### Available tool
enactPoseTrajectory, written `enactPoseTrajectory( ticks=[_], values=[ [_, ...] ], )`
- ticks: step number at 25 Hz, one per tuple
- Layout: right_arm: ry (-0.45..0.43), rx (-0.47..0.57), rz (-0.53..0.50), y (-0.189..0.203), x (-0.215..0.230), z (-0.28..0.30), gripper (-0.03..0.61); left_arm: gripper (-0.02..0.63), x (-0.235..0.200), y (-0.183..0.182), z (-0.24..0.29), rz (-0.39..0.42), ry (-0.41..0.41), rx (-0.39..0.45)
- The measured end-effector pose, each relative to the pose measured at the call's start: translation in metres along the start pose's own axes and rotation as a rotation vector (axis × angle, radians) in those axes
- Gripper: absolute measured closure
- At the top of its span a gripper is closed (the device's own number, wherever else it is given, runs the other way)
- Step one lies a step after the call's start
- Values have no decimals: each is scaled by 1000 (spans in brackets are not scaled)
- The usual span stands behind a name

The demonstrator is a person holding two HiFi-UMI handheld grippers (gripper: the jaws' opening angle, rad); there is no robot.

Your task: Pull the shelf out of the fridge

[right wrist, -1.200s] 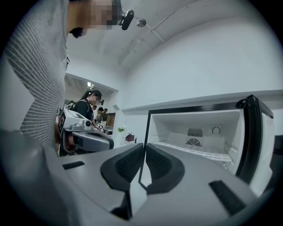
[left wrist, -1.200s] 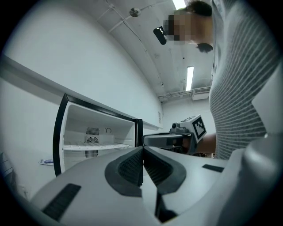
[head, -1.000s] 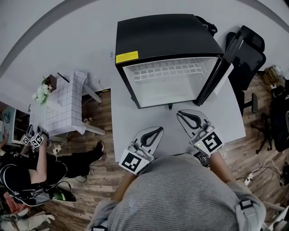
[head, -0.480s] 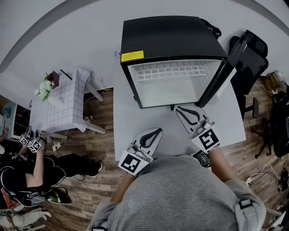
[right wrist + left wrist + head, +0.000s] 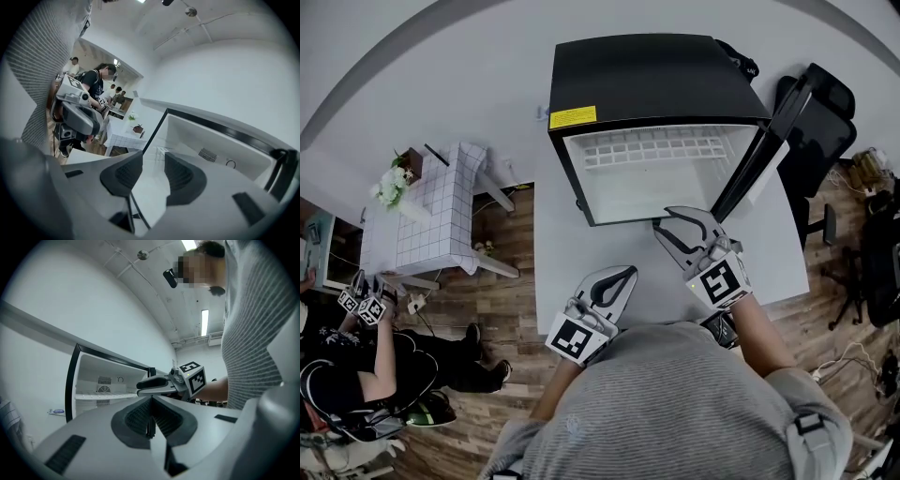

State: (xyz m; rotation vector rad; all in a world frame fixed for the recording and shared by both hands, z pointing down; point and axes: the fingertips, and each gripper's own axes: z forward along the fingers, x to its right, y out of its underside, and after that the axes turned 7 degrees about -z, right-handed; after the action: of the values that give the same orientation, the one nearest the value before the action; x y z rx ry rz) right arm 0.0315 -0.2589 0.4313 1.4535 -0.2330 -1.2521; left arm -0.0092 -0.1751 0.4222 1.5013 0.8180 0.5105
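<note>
Shelf (image 5: 652, 148): white wire grid, seated inside the fridge (image 5: 652, 80) along the rear of the cavity, level, not drawn forward. Neither gripper touches it.

Worktop (image 5: 558, 253): white, and it carries the fridge at its 12 o'clock end. Wooden floor (image 5: 502, 394) shows round it.

Fridge: small black cabinet with a white interior, its mouth facing the person. A yellow label (image 5: 574, 117) sits on the front lip at 11 o'clock.

Door (image 5: 759, 159): swung wide open, standing off toward 2 o'clock.

Office chair (image 5: 825, 103): black, behind the door at 2 o'clock.

Side table (image 5: 431, 216): white checked cloth, at 9 o'clock off the worktop, with a small plant (image 5: 391, 187) on its far corner.

Second person (image 5: 356, 366): at 8 o'clock, dark top, holding a marked gripper of their own.

Right gripper (image 5: 680, 225): at 1 o'clock from the person, just before the fridge mouth, low and near the door side. Its fingers are parting at this moment. The gap between them is bare, and only the white fridge interior shows through it. No contact with the cabinet that I can see.

Left gripper (image 5: 628, 272): at 11 o'clock, well back from the fridge and above bare worktop. Fingers pressed together, nothing between them.
</note>
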Motion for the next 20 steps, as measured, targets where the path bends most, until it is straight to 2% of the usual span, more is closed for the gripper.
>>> enactPoseTrajectory(
  ticks=[5,14,20],
  values=[
    [14,-60,-174,7,4,12,431,601,-3,14,-5,-13,-18,-50],
    [61,-197,-523,28,12,32,419,601,0,-1,-1,0,-9,4],
    [127,-276,-700,41,23,45,419,603,2,0,1,4,-6,3]
  ],
)
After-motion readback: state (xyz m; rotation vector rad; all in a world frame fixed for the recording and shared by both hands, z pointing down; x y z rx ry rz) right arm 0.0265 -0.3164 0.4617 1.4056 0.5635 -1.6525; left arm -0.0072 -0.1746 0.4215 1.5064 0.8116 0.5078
